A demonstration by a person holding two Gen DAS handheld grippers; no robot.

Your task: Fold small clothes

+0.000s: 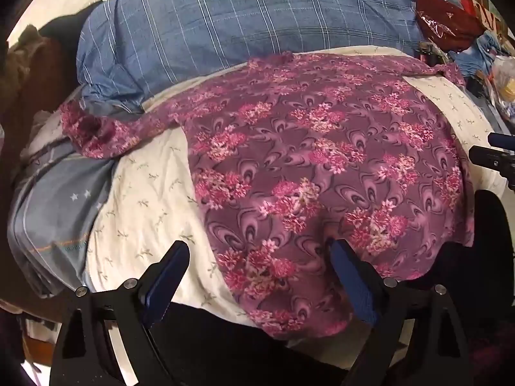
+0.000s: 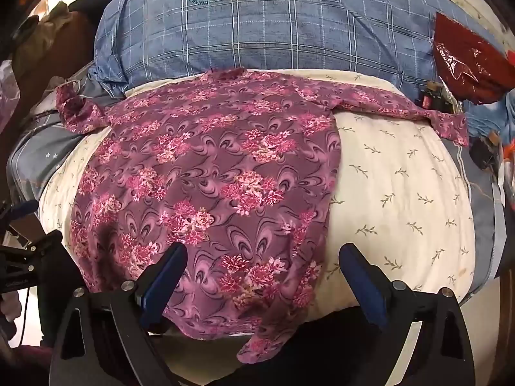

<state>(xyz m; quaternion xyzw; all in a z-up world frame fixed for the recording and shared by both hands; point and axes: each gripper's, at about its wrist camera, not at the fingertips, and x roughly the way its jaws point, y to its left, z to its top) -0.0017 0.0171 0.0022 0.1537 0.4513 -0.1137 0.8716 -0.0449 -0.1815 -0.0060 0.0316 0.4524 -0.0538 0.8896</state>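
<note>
Left wrist view: my left gripper (image 1: 259,251) gapes over the floral shirt (image 1: 315,167). My right gripper (image 2: 262,254) hangs equally wide, holding nothing.

The purple floral shirt (image 2: 206,173) lies flat on the cream bed sheet (image 2: 402,193). To the right of the shirt, the sheet is bare and gives wide room to pass. To its left there is only a narrow bare strip (image 1: 151,193), bordered by grey bedding (image 1: 48,209). Behind the shirt the big blue checked pillow (image 2: 273,32) blocks the way. The red plastic bag (image 2: 466,64) and clutter stand beyond the far right sleeve.
</note>
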